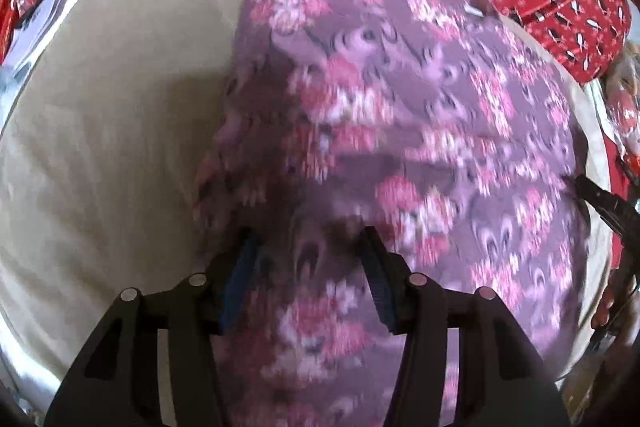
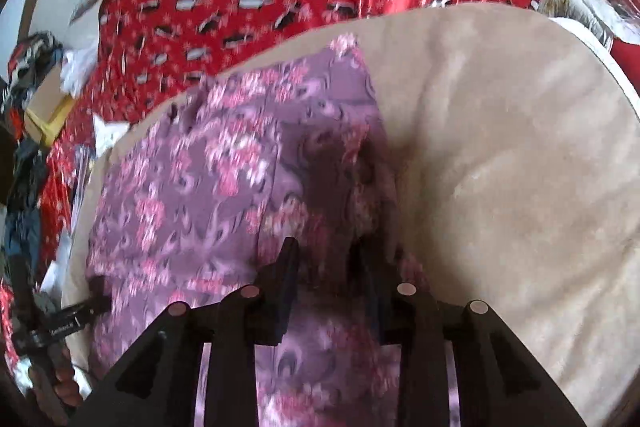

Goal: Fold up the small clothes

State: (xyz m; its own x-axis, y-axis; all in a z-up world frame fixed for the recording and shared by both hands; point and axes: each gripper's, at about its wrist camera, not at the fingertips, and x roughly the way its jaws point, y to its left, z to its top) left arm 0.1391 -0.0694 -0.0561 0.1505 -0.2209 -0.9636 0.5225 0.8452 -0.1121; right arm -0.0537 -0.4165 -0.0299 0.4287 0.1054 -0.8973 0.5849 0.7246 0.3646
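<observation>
You could make out only one piece of print: small white lettering on the black body of the left gripper, seen from the right wrist, too blurred and small to read

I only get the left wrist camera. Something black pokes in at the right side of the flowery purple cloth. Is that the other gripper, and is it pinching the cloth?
Observer: Yes, it's the right gripper. Its own camera shows its jaws apart over the purple cloth, not pinching.
Child: Can you see who holds my gripper?
Observer: Only a hand, wrapped round the handle behind the left gripper, which is at the cloth's edge.
Child: What's past that hand?
Observer: A dark blue fabric heap, lying off the beige cushion.
</observation>
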